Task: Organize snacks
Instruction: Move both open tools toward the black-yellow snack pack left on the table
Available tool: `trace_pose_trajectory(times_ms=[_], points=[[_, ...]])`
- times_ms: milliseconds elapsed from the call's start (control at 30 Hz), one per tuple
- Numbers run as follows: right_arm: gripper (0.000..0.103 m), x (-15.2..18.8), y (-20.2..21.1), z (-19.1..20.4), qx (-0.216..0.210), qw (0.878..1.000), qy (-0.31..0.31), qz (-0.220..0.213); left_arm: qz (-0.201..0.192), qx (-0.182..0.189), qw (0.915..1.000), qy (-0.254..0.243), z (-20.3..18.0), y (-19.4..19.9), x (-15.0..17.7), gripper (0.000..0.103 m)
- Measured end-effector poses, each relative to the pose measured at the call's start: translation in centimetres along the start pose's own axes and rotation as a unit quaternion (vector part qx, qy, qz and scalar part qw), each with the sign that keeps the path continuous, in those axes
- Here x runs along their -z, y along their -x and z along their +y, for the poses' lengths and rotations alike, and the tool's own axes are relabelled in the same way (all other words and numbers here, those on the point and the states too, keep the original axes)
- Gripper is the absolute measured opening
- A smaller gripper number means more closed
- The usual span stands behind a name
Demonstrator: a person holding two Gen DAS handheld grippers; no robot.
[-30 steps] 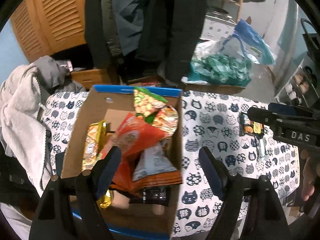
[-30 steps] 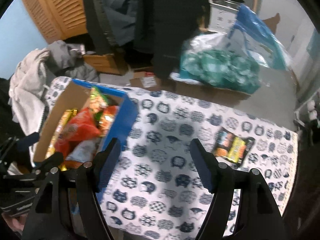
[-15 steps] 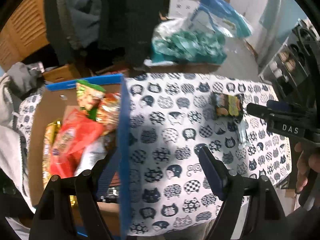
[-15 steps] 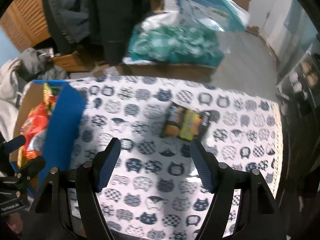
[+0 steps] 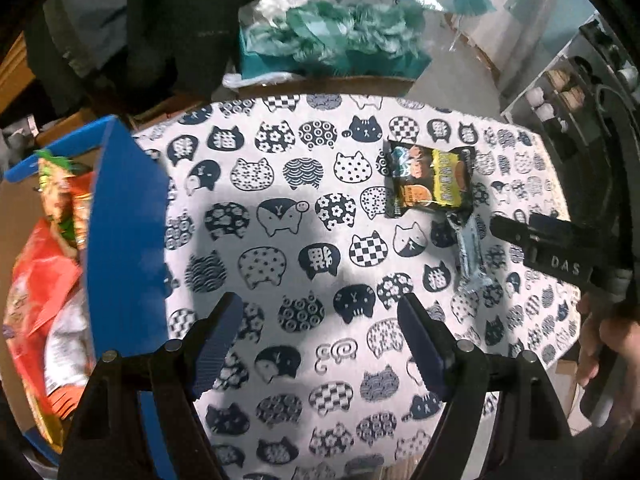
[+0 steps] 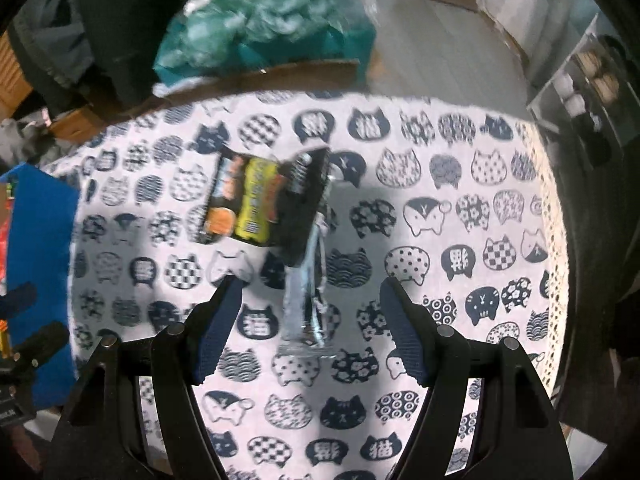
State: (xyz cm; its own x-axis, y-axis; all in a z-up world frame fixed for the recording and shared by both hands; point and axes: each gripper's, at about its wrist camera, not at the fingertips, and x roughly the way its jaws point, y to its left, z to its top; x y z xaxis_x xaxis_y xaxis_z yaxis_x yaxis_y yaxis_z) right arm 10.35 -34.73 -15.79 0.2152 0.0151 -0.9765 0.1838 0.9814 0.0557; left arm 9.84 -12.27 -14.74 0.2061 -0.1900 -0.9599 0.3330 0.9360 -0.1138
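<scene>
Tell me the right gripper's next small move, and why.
Probably ease the right gripper forward and down over the clear slim wrapper: its jaws are open and empty, the wrapper lies between them on the cat-print cloth, beside the black snack packet.

A cat-print tablecloth [image 5: 304, 216] covers the table; beyond it sit crumpled teal bags [image 5: 340, 36] and dark hanging coats [image 5: 160, 20].
</scene>
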Motion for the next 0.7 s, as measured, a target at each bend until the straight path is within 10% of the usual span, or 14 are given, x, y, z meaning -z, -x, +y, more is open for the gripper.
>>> trace_pose_trajectory(times_ms=[367,600,700], points=[[0.07,0.2,-5.3,0.2,0.0,0.999,0.024,0.027,0.028,-0.012,0.9995,0.004,-0.2,-5.6,-1.2,0.081],[0.032,0.6,-6.7,-0.4,-0.011,0.999,0.028,0.042,0.038,-0.004,0.999,0.023,0.0,-6.8,-1.7,0.081],[0.032,1.5,-6.4,-1.3,0.004,0.999,0.025,0.047,0.038,-0.002,0.999,0.025,-0.5,-6.9,-2.0,0.081]])
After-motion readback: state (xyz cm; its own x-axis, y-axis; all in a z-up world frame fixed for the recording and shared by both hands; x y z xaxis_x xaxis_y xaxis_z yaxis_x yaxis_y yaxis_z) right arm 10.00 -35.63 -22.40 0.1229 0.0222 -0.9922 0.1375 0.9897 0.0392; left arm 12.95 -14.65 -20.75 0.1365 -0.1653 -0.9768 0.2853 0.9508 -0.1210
